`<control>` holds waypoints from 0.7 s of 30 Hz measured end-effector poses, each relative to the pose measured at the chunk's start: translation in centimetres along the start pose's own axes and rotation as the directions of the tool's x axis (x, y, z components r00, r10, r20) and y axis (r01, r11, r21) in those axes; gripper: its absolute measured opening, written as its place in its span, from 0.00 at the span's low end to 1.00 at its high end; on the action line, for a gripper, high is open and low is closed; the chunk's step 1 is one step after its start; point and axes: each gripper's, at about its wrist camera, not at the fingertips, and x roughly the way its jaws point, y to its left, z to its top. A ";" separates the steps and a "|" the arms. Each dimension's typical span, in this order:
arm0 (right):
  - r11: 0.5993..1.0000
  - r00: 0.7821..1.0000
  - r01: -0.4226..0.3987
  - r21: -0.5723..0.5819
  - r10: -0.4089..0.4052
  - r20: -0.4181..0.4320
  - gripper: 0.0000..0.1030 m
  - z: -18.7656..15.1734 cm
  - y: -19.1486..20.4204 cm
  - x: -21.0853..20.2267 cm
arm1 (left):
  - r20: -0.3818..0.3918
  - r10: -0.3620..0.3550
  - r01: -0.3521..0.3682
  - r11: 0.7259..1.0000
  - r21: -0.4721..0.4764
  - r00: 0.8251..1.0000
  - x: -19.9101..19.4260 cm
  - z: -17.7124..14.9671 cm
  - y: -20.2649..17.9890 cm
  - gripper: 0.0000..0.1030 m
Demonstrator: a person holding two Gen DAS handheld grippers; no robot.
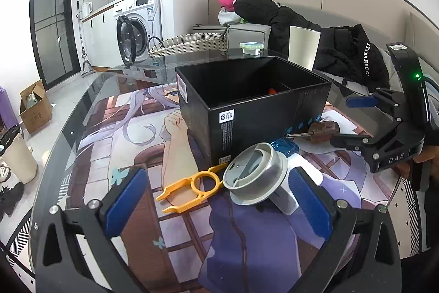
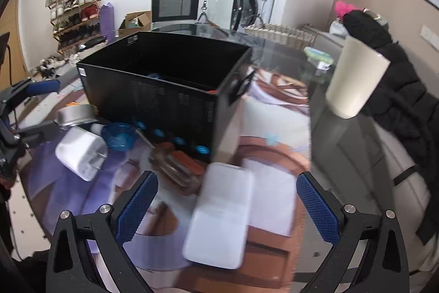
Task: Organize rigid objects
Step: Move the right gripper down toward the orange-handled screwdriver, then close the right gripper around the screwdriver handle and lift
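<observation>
The job looked barely begun. The black box (image 1: pixel 255 100) stood open on the glass tabletop (image 1: pixel 131 73), and only an orange object (image 1: pixel 271 91) and something blue, seen from the right wrist, showed inside it; what they were could not be told. Most of the rigid objects lay outside, crowded against the box's near wall: a yellow plastic tool (image 1: pixel 192 187), a grey round-headed device (image 1: pixel 253 173), a white charger plug (image 2: pixel 81 153), a blue transparent cap (image 2: pixel 119 139), and a brown-handled screwdriver (image 1: pixel 315 133). A white power bank (image 2: pixel 219 216) lay a little apart, nearer the right gripper.

The left gripper (image 1: pixel 216 205) was spread wide and empty, its fingers flanking the yellow tool and the grey device. The right gripper (image 2: pixel 226 208) was likewise wide open, holding nothing, with the power bank lying between its fingers.

A white cup (image 2: pixel 354 78), a wicker basket (image 1: pixel 189 44) and a small green-lidded case (image 1: pixel 251 47) stood further back, well apart. The box's tall walls seemed the main obstacle: each piece would probably need lifting over the rim.
</observation>
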 end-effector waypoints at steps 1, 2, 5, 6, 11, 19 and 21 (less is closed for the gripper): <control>1.000 1.000 -0.009 0.000 0.009 -0.003 1.00 0.0 0.2 0.1 | 0.000 0.000 0.000 1.000 0.000 1.000 0.0 0.0 0.0 1.00; 1.000 1.000 -0.018 -0.006 0.018 -0.008 1.00 0.2 0.6 0.2 | -0.002 -0.002 0.002 1.000 0.000 1.000 0.0 0.0 0.0 1.00; 0.999 1.000 -0.022 -0.031 0.021 -0.015 0.99 0.6 1.5 0.7 | -0.002 -0.004 0.004 1.000 0.000 1.000 0.0 0.0 0.0 1.00; 0.999 1.000 -0.024 -0.035 0.024 -0.013 0.99 0.6 1.8 0.7 | -0.003 -0.005 0.005 1.000 -0.001 1.000 0.0 0.1 0.0 1.00; 0.998 0.999 -0.038 -0.046 0.037 -0.015 0.87 1.0 2.5 1.0 | -0.003 -0.005 0.005 1.000 -0.001 1.000 0.0 0.1 0.0 1.00; 0.996 0.998 -0.055 -0.063 0.054 -0.024 0.67 0.8 3.1 1.2 | -0.003 -0.003 0.003 1.000 -0.001 1.000 0.0 0.1 0.0 1.00; 0.995 0.997 -0.070 -0.074 0.069 -0.025 0.61 0.7 3.4 1.2 | -0.004 -0.005 0.005 1.000 -0.002 1.000 0.1 0.1 0.0 1.00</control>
